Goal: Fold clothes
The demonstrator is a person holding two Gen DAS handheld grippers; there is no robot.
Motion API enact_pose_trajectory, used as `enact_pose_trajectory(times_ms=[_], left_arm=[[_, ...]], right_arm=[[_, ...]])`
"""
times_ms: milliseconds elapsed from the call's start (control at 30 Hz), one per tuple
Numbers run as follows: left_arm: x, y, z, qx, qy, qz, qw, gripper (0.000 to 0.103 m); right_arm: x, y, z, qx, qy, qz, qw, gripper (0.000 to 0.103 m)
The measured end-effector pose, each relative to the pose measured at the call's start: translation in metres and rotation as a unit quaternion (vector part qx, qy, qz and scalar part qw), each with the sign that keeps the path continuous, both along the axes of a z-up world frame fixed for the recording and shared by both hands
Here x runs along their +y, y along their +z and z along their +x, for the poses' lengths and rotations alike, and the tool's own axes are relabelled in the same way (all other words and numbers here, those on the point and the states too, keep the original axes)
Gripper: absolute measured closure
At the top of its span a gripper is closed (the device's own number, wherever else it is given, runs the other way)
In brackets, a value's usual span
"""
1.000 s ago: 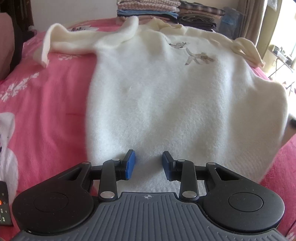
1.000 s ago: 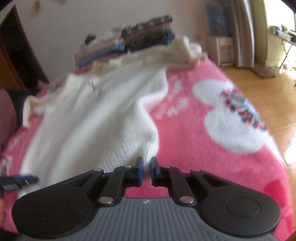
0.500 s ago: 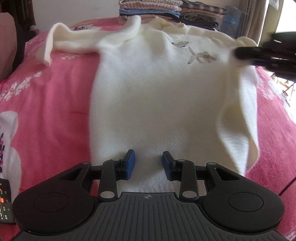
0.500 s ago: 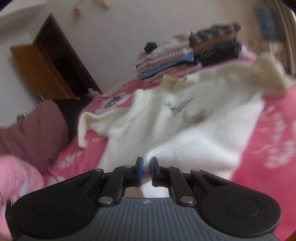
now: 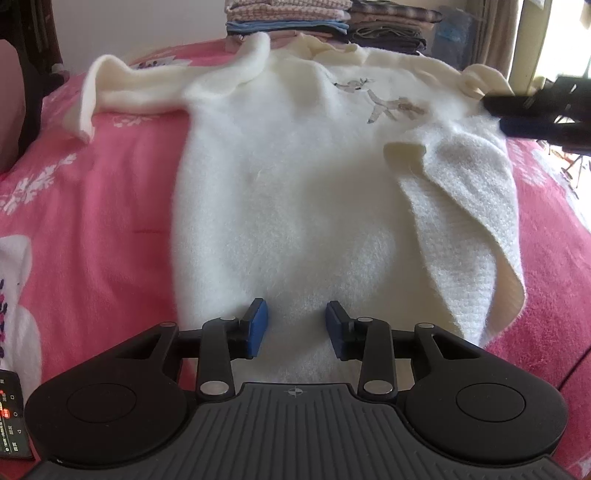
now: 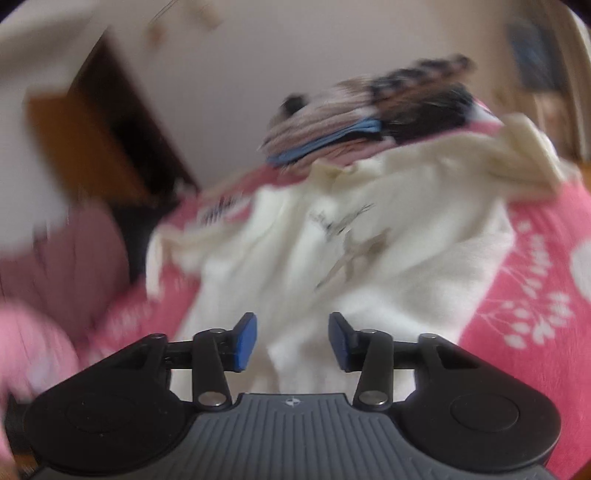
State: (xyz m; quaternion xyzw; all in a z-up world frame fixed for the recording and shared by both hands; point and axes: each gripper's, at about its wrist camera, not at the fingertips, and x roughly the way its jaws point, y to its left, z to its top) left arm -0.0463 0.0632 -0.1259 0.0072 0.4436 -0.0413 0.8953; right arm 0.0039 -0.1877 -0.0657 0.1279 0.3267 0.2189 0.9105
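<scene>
A cream sweater with a deer print lies front up on the pink bed cover. Its right side is folded inward as a flap over the body; the left sleeve stretches out to the far left. My left gripper stands open over the sweater's bottom hem, nothing between its blue pads. My right gripper is open above the sweater in the blurred right wrist view, and shows in the left wrist view as a dark shape, the right gripper, at the right edge.
Stacks of folded clothes sit at the far end of the bed. A phone lies at the near left edge. A dark wooden door stands at the left in the right wrist view. A curtain and window are on the right.
My right gripper carried the sweater's right edge up and inward, then opened and let it go, leaving a folded flap. The left gripper has stayed open at the hem.
</scene>
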Motion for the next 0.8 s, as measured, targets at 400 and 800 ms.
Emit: enact_pose_trajectory(times_ms=[400,800], left_arm=[[0.000,0.000,-0.001,-0.002,0.006,0.007,0.9999,0.066],[-0.003,0.000,-0.002,-0.009,0.000,0.018,0.9998,0.066]], right_arm=[[0.139,-0.057,0.001,-0.119,0.079,-0.412,0.900,0.048],[0.073,-0.003,-0.008,-0.114,-0.060,-0.327,0.936,0.092]])
